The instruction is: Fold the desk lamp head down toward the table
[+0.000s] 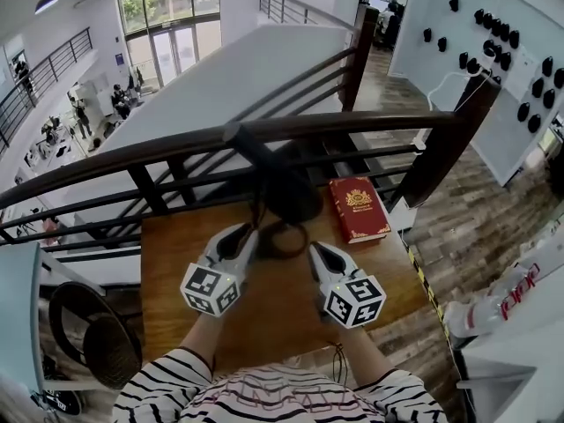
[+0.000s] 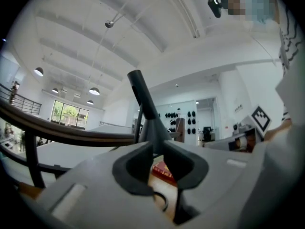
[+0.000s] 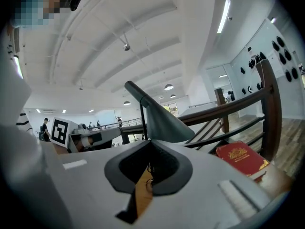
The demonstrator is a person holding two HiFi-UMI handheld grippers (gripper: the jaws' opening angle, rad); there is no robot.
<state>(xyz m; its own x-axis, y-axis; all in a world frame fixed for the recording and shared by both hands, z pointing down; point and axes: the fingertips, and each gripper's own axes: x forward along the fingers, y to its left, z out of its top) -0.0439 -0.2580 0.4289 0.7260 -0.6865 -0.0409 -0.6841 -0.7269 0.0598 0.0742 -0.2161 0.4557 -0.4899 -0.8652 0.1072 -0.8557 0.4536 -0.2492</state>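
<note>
A black desk lamp (image 1: 289,192) stands at the back of the wooden table (image 1: 176,263), its arm slanting up and left and its cone shade low over a ring base. My left gripper (image 1: 252,234) points at the lamp's left side. Its jaws stand close together with a narrow slit, through which table and book show, and nothing is seen pressed between the pads. In the left gripper view the lamp (image 2: 151,123) rises just beyond the gripper (image 2: 158,151). My right gripper (image 1: 314,248) is shut and empty right of the base. The shade (image 3: 159,120) looms beyond it (image 3: 150,144).
A red book (image 1: 359,208) lies on the table right of the lamp. A dark wooden railing (image 1: 176,144) runs right behind the table, with an open drop beyond. A black round seat (image 1: 88,333) sits at lower left and a white unit (image 1: 502,298) at right.
</note>
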